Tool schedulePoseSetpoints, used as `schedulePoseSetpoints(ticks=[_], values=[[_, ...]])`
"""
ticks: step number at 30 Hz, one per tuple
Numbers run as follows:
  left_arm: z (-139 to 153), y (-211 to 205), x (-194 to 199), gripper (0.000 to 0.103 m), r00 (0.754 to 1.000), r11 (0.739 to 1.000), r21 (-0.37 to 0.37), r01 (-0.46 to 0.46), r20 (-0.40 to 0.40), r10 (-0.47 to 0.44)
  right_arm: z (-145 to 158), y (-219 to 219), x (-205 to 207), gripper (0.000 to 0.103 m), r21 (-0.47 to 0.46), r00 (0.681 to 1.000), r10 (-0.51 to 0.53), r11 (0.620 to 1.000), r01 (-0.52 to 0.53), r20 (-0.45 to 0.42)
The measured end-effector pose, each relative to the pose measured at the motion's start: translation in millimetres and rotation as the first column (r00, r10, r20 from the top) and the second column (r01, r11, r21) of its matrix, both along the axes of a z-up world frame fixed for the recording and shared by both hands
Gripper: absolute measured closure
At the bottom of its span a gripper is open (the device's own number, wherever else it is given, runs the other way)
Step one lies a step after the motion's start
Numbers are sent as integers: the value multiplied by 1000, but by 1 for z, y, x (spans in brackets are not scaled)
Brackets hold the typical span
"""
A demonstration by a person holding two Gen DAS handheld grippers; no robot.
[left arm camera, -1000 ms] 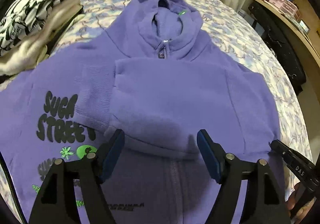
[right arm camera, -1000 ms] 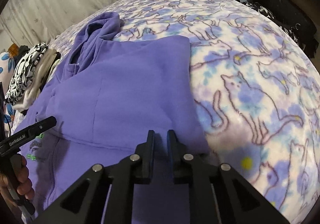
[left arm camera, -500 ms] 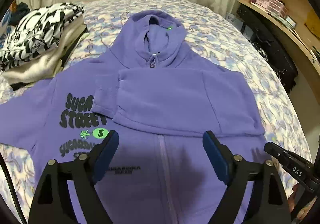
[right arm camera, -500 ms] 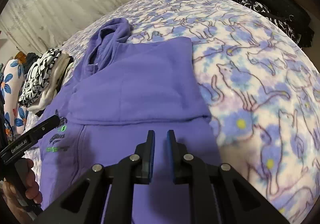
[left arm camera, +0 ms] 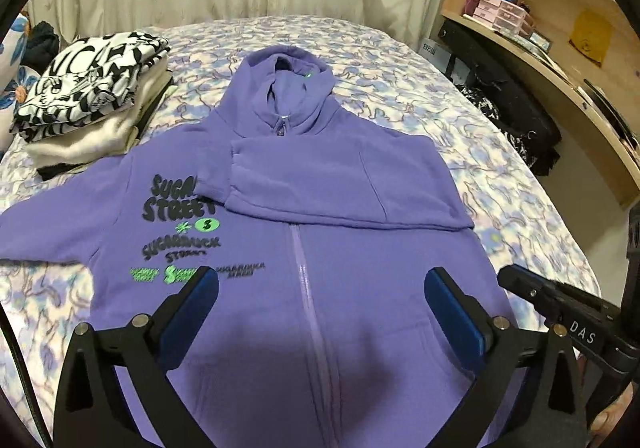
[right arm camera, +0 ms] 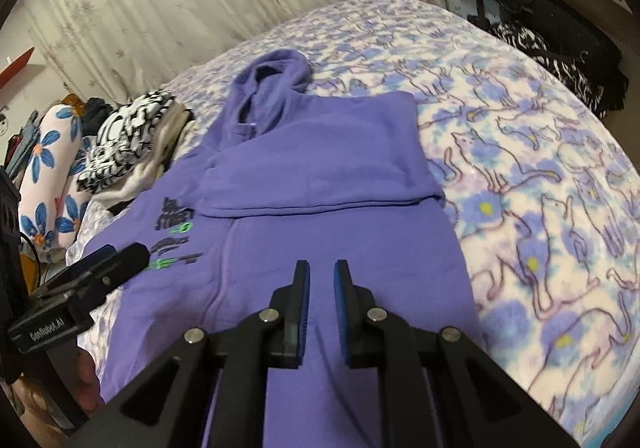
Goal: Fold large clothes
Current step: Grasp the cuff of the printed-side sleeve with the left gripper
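So the purple zip-up fleece hoodie (left arm camera: 320,288) lies flat on the cat-print bedspread (right arm camera: 540,188), one sleeve (left arm camera: 340,184) already folded across the chest. Left gripper (left arm camera: 320,312) has just been opening, nothing in it; right gripper (right arm camera: 322,308) nearly closed, empty, probably lining up the other sleeve.

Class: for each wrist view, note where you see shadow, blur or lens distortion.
Left wrist view: dark shadow on the hoodie between the open left claw's fingers; shelf bowed by the fisheye. Right wrist view: blanket print smeared at the right edge; curtain soft.
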State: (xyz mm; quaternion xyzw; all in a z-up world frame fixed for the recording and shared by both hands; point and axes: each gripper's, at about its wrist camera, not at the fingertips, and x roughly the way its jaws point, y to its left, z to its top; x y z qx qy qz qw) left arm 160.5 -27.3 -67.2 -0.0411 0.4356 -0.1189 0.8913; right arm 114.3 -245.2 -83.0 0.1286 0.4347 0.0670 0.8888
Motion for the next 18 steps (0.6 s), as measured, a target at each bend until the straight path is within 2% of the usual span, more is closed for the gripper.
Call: schedulePoseSetpoints(ticks=[2, 4, 7, 12, 16, 18], values=[[6, 4, -9, 1, 1000, 1000, 7, 0, 10, 0, 8, 10, -8, 90, -4, 1000, 14, 1000, -14, 16], [11, 11, -20, 1, 1000, 1000, 6, 5, 19, -5, 15, 19, -14, 79, -5, 999, 29, 1000, -28, 31], [18, 25, -34, 1, 1000, 1000, 0, -10, 29, 10, 23, 34, -21, 71, -7, 998, 46, 999, -46, 51], [26, 65, -51, 1, 996, 997, -30, -77, 41, 78, 38, 66, -29, 69, -3, 992, 98, 995, -98, 81], [27, 109, -60, 1, 987, 988, -49, -150, 58, 152, 47, 95, -31, 56, -11, 984, 137, 991, -137, 110], [27, 131, -65, 1, 979, 981, -50, -187, 69, 190, 51, 113, -31, 54, -25, 979, 160, 987, -158, 127]])
